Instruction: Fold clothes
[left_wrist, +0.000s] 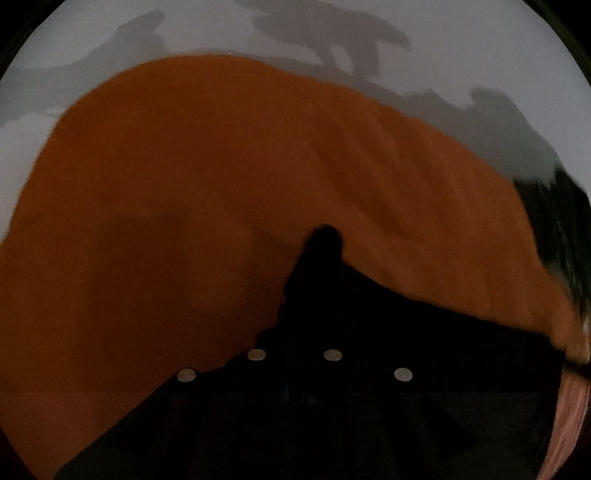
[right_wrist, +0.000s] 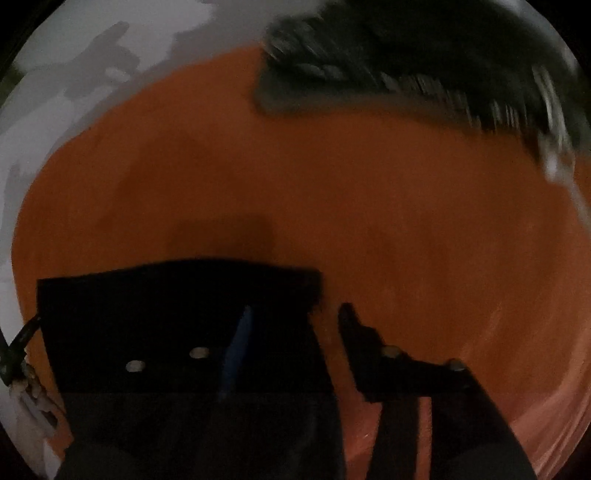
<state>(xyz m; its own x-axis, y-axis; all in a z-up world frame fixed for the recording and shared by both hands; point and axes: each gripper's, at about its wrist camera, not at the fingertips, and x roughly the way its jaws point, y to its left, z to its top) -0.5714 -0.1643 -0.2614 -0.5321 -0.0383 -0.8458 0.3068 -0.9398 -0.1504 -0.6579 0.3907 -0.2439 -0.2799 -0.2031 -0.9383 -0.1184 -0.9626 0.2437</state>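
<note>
Left wrist view: orange cloth spread on pale table, long axis running lower left to upper right; left gripper jaws closed together, cloth seemingly pinched. Right wrist view only: right gripper jaws parted over cloth, gripping nothing; blurred dark object at top right.

Orange garment spread on table

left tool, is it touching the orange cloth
Cannot tell. In the left wrist view the left tool is shut, its dark tip showing against the orange cloth, but the blurred picture shows neither pinched fabric nor a gap beneath it.
</note>
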